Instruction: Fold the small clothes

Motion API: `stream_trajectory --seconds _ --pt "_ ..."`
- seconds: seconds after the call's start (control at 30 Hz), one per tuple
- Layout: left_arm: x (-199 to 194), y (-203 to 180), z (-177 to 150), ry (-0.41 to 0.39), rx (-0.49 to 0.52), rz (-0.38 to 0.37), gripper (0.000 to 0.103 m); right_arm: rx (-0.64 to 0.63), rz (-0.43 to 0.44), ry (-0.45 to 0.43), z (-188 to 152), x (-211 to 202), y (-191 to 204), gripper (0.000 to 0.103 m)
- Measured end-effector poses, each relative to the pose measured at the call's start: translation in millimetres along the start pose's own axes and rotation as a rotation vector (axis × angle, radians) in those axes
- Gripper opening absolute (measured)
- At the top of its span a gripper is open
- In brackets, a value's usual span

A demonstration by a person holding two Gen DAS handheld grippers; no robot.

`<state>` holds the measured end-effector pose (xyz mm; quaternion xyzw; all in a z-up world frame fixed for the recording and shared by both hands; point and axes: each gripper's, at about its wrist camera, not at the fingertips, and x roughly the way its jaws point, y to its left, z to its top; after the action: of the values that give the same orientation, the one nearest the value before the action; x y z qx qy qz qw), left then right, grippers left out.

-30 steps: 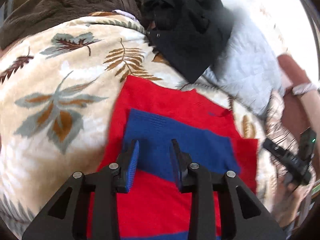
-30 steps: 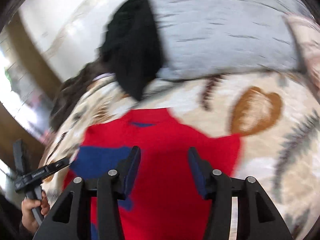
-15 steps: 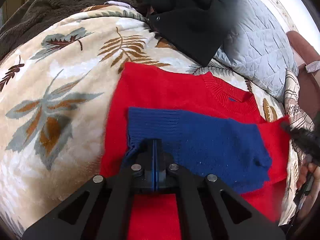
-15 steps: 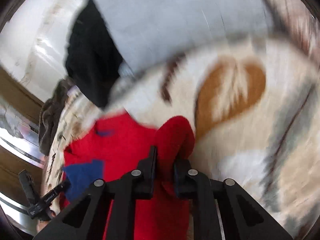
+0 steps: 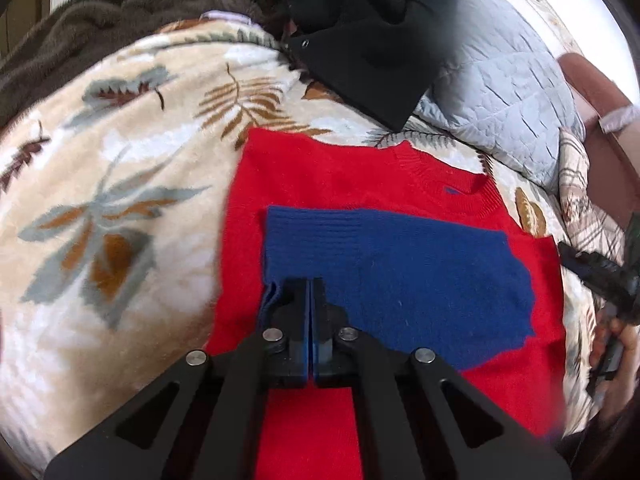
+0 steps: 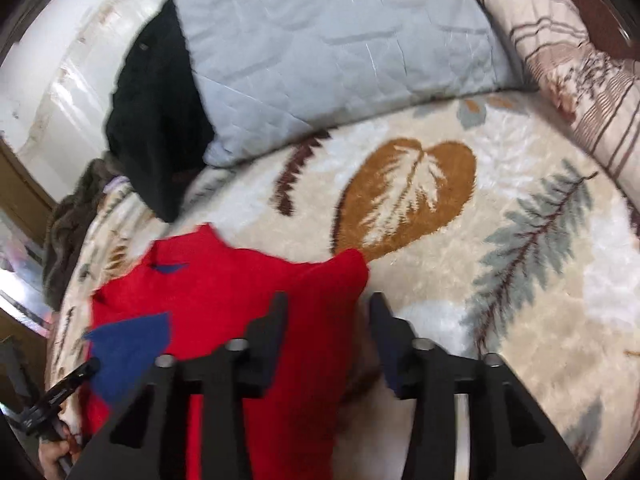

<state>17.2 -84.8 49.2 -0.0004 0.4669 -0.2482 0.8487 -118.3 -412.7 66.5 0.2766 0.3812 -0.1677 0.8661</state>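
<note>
The bed is covered by a cream leaf-patterned blanket (image 5: 120, 184), and the red sweater (image 5: 344, 176) is spread flat on it, collar toward the grey quilted pillow (image 5: 500, 92) and the black garment (image 5: 360, 40). A blue sleeve (image 5: 400, 264) is laid across the sweater's chest.

Half a second ago the right claw (image 6: 326, 320) was pinched on a raised fold of red fabric at the sweater's right edge; that fold has since been released and now lies on the body of the sweater. From this it is judged that the right-side fold has just been set down, and that the blue sleeve is the next part to be carried.

The right claw is now spread wide, nothing is held between its fingers, and it is poised just above the sweater's right edge. The left claw (image 5: 311, 312) is closed tight on the near-left edge of the blue sleeve, as it was half a second ago.
</note>
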Motion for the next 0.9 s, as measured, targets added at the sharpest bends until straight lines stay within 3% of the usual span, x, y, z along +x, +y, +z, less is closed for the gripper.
stream_trajectory --seconds 0.1,0.17,0.3,0.37,0.5,0.63,0.9 --pt "-18.5 -3.4 -8.1 -0.019 0.018 -0.021 0.000 -0.005 0.022 0.031 -21.4 -12.2 9.5 0.048" --pt "-23.1 -6.2 -13.8 -0.016 0.034 -0.025 0.000 -0.019 -0.008 0.067 -39.7 -7.6 14.7 0.048" --pt "1.6 -2.8 -20.8 0.073 0.016 -0.011 0.000 -0.051 -0.089 0.156 -51.5 27.3 11.6 0.048" --pt "3.6 3.2 -20.3 0.056 -0.018 -0.042 0.000 -0.044 -0.087 0.127 -50.5 28.3 9.7 0.049" --pt "-14.1 3.8 -23.4 0.044 -0.070 -0.076 0.000 -0.093 -0.079 0.067 -59.7 0.5 20.6 0.050" --pt "-42.1 -5.4 -42.5 0.027 -0.062 -0.087 0.009 -0.116 0.001 0.028 -85.6 -36.5 33.4 0.052" --pt "-99.1 -11.6 -108.9 0.058 -0.103 -0.123 0.025 -0.206 0.092 0.028 -157.6 -103.5 63.6 0.052"
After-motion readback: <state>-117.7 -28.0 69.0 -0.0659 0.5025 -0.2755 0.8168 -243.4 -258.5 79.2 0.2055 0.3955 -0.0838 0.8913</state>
